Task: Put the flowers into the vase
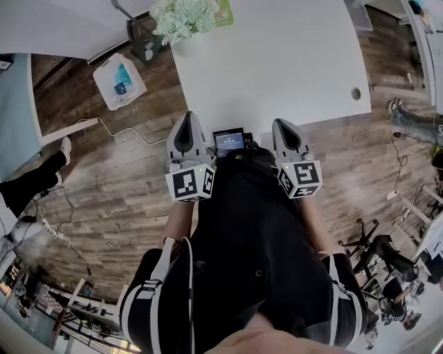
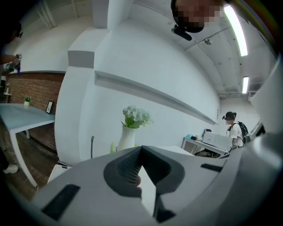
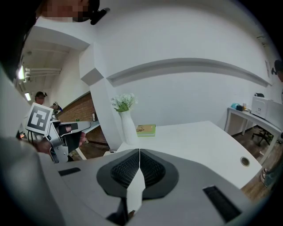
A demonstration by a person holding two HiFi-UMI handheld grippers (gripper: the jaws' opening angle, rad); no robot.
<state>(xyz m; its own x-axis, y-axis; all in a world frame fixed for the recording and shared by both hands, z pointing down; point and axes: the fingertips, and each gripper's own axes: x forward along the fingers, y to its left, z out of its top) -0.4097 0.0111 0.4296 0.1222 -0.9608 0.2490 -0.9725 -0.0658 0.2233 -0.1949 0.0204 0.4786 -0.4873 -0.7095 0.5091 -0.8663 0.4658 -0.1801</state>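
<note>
White and pale green flowers (image 1: pixel 183 17) stand in a white vase at the far left corner of the white table (image 1: pixel 291 62). In the left gripper view the flowers (image 2: pixel 136 116) rise out of the tall vase (image 2: pixel 127 137) straight ahead. The right gripper view has the flowers (image 3: pixel 123 102) and vase (image 3: pixel 128 128) left of centre. My left gripper (image 1: pixel 187 117) is shut and empty at the table's near edge, its jaws (image 2: pixel 141 148) pressed together. My right gripper (image 1: pixel 284 124) is beside it, also shut (image 3: pixel 139 151) with nothing held.
A green book (image 3: pixel 146 129) lies next to the vase. The table has a cable hole (image 1: pixel 356 92) near its right edge. A white box (image 1: pixel 119 81) sits on the wooden floor to the left. A small screen (image 1: pixel 229 142) hangs between the grippers. People stand around the room.
</note>
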